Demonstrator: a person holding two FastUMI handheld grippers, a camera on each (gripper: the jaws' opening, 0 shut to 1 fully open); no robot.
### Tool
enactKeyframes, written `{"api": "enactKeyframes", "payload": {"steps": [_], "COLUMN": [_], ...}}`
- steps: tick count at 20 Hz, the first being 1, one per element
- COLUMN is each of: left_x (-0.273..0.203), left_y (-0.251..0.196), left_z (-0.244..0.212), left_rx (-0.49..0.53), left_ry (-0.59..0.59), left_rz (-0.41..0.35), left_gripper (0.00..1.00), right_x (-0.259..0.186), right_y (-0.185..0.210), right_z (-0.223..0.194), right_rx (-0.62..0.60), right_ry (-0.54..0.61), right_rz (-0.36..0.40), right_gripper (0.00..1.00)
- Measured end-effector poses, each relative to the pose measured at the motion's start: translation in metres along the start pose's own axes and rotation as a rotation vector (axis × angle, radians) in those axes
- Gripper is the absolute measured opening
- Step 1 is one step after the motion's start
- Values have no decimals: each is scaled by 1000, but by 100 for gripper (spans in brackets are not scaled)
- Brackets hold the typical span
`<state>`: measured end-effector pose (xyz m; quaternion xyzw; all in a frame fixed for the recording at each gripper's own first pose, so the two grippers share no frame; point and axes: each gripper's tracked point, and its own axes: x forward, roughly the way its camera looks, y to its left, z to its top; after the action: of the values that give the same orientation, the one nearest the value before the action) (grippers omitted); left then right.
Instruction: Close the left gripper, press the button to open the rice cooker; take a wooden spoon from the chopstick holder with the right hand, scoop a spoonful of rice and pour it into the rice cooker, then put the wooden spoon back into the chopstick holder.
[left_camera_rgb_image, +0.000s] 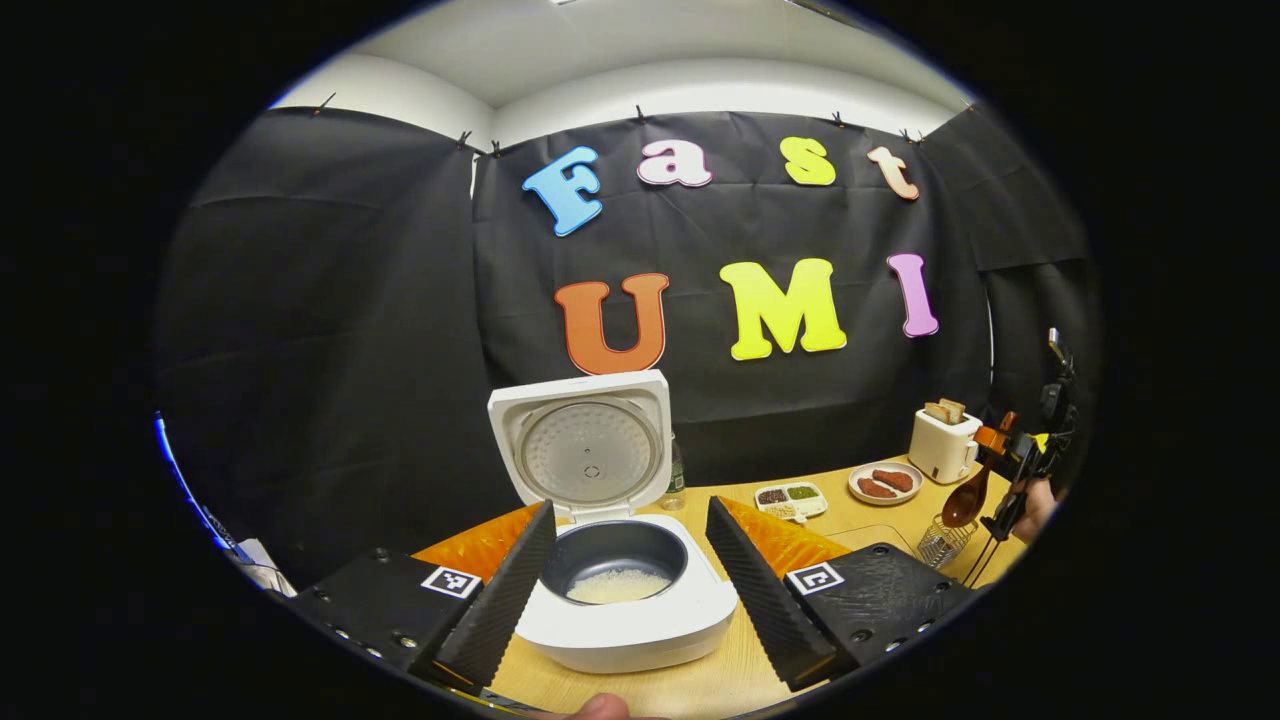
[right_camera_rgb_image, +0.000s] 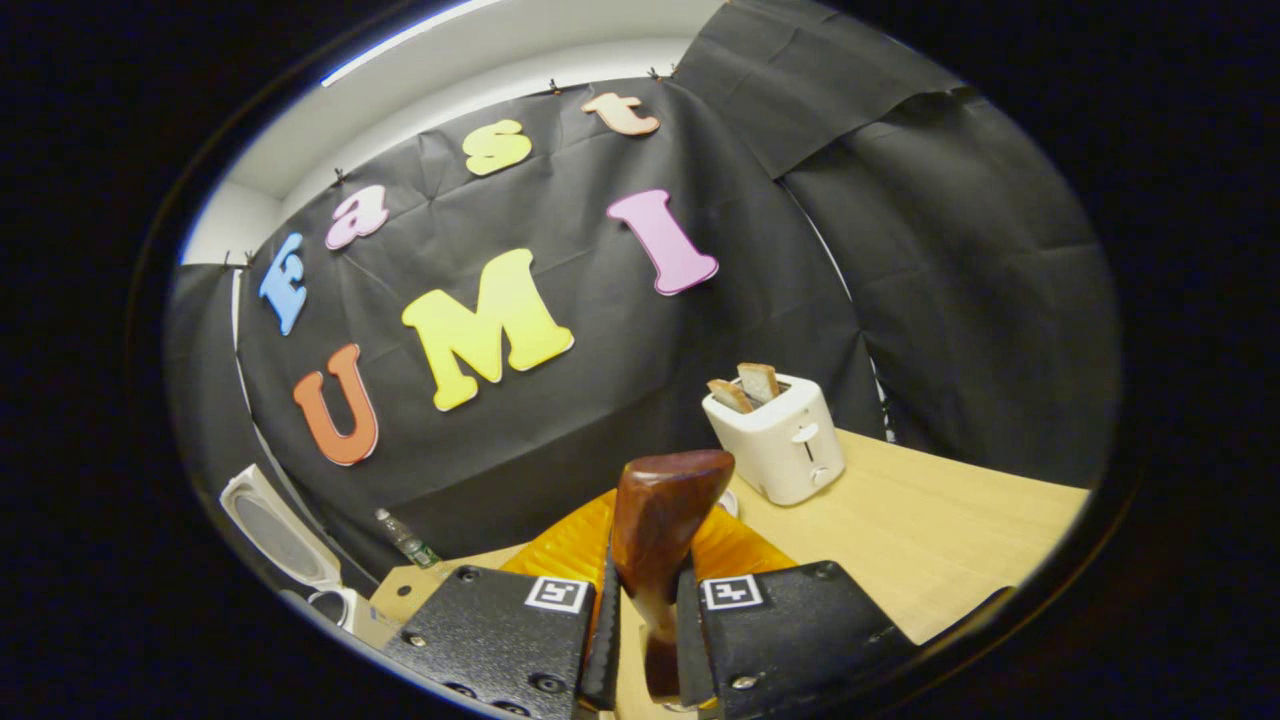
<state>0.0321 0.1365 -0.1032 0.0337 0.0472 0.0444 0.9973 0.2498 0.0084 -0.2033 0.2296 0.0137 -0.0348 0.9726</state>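
1. Right gripper view: my right gripper (right_camera_rgb_image: 648, 640) is clamped on the handle of the wooden spoon (right_camera_rgb_image: 660, 530), both fingers pressed against its sides, the butt end rising above them.
2. In the left gripper view I see that spoon's bowl (left_camera_rgb_image: 965, 503) hanging just above the wire chopstick holder (left_camera_rgb_image: 943, 541) at the table's right end, so I judge it is not yet back in.
3. My left gripper (left_camera_rgb_image: 630, 570) stands wide apart, holding nothing, aimed at the rice cooker (left_camera_rgb_image: 625, 620); its lid (left_camera_rgb_image: 585, 445) is up and rice lies in the pot.
4. I expect the spoon to be light, stiff and smooth, with a glossy finish that may slip or swivel between the fingers.
5. I would keep hold mid-handle and lower it bowl-first, since the light holder could tip.
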Motion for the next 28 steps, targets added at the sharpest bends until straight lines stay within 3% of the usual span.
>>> {"api": "enactKeyframes", "payload": {"steps": [10,19,22,23,28], "left_x": [8,5,4,4,7], "left_y": [-20,-23,-20,-19,-12], "left_z": [-3,-2,-4,-5,-3], "left_rx": [28,40,44,41,34], "left_ry": [18,7,13,12,10], "left_rz": [-29,-35,-33,-33,-28], "left_gripper": [96,96,95,95,96], "right_x": [12,8,1,-2,-27], "right_y": [-46,-60,-72,-73,-57], "right_z": [-67,-77,-75,-70,-42], "right_rx": [3,-60,-92,-96,-166], "right_ry": [106,180,182,171,155], "right_rz": [-77,-140,-188,-194,-189], "right_gripper": [28,31,96,100,98]}}
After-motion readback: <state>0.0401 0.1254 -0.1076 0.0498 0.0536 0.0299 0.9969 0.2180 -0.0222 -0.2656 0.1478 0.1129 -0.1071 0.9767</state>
